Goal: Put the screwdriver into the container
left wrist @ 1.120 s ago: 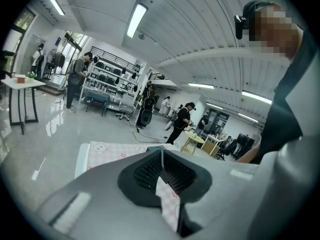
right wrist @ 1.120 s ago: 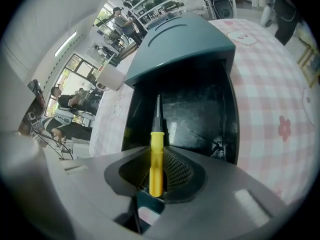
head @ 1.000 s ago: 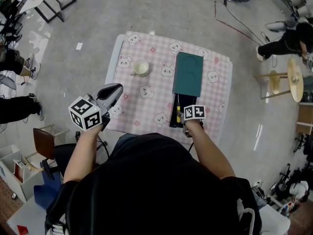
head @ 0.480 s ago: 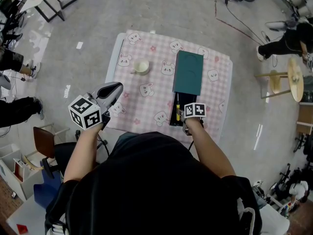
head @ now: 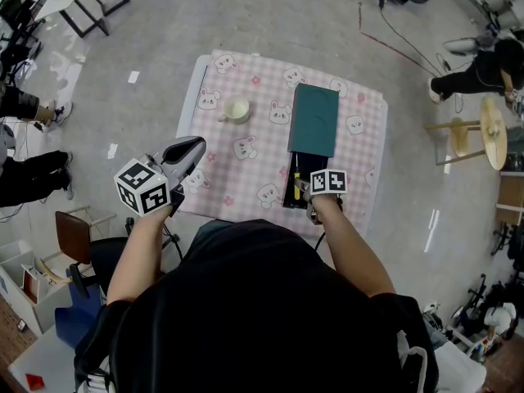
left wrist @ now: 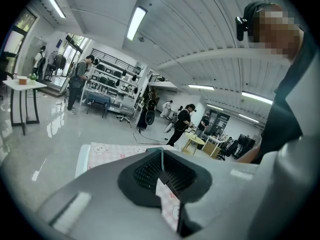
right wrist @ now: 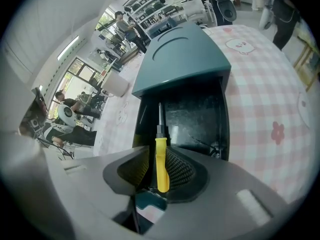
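Observation:
The screwdriver (right wrist: pixel 161 165) has a yellow handle and a thin metal shaft. My right gripper (right wrist: pixel 159 154) is shut on its handle. The shaft points into the open black container (right wrist: pixel 196 118), low over its near left side. A teal lid (right wrist: pixel 181 58) is slid back and covers the container's far half. In the head view the right gripper (head: pixel 312 191) hangs at the near end of the container (head: pixel 313 164), with the screwdriver (head: pixel 296 185) over the left part. My left gripper (head: pixel 193 146) is raised off the table's near left corner, shut and holding nothing.
The table wears a pink checked cloth (head: pixel 246 150) with rabbit prints. A pale cup (head: pixel 236 110) stands at its far left. A round wooden stool (head: pixel 492 133) is on the floor to the right, a brown chair (head: pixel 74 232) to the near left. People stand around the room.
My right gripper has edged a little forward with the screwdriver, further over the container. The left gripper has stayed where it was.

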